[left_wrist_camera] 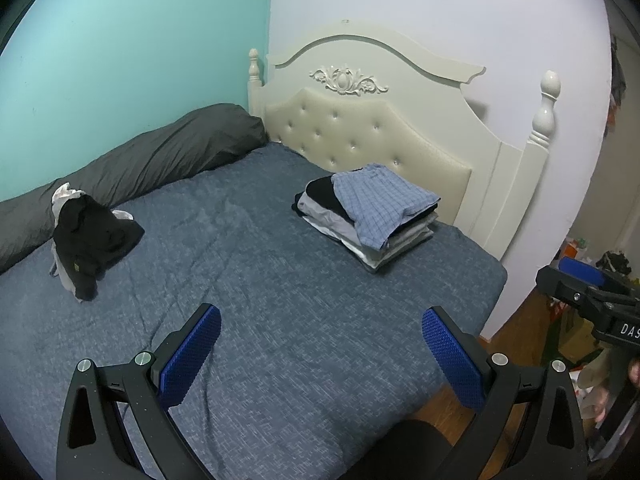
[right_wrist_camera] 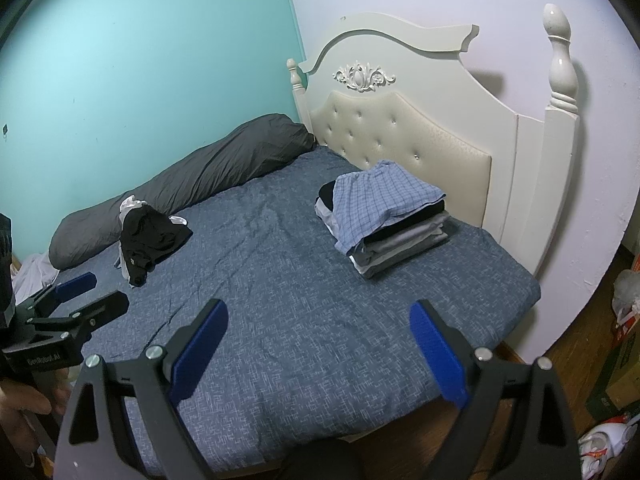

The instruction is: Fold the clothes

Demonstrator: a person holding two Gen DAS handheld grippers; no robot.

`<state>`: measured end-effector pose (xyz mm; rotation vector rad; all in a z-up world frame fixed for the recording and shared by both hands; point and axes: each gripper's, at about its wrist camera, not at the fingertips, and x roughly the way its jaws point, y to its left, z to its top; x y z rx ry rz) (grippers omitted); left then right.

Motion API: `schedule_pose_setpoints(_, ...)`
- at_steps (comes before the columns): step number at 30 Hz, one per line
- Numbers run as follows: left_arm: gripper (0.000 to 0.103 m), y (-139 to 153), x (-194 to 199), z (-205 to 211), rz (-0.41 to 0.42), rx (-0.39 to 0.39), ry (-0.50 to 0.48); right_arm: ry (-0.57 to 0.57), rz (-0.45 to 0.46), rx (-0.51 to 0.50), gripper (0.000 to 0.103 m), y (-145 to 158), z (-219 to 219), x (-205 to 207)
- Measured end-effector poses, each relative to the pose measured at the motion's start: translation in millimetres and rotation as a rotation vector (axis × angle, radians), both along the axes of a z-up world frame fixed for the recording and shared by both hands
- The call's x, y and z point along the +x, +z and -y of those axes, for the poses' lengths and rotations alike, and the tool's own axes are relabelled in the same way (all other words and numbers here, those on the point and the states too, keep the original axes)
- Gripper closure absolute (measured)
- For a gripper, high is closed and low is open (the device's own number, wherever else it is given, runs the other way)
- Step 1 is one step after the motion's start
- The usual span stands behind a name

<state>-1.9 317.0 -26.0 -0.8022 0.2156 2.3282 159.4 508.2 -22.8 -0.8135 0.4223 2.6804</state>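
- A loose heap of unfolded clothes [left_wrist_camera: 90, 236] [right_wrist_camera: 150, 238], mostly black with white pieces poking out, lies on the bed's far left side, just beside a long dark grey pillow [left_wrist_camera: 140, 164] [right_wrist_camera: 200, 176] that runs along the teal wall.
- A folded stack [left_wrist_camera: 368, 216] [right_wrist_camera: 384, 220] sits near the cream tufted headboard [left_wrist_camera: 360, 128] [right_wrist_camera: 404, 128], topped by a blue checked garment; grey, black and white layers show beneath it.
- Heap and stack lie well apart, with bare blue bedcover [left_wrist_camera: 260, 280] [right_wrist_camera: 280, 280] between them.
- The left gripper [left_wrist_camera: 320, 340] hangs above the near part of the bed, its blue-padded fingers spread wide with nothing between them. The heap lies ahead and to its left, the stack ahead and to its right; it touches neither.
- The right gripper [right_wrist_camera: 318, 334] is likewise spread wide and empty, over the near edge of the bed, with the stack ahead and slightly right, and the heap far to the left.
- In the right wrist view the left gripper appears at the left edge with a hand [right_wrist_camera: 24, 404] under it.
- Wooden floor [right_wrist_camera: 568, 344] and clutter lie to the right of the bed.
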Motion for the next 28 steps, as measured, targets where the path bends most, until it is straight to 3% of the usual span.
schedule_pose_setpoints(28,0.0,-0.6,2.0,-0.8,0.011,0.004,-0.004,-0.005,-0.001,-0.004,0.01,-0.4,-2.8,0.7)
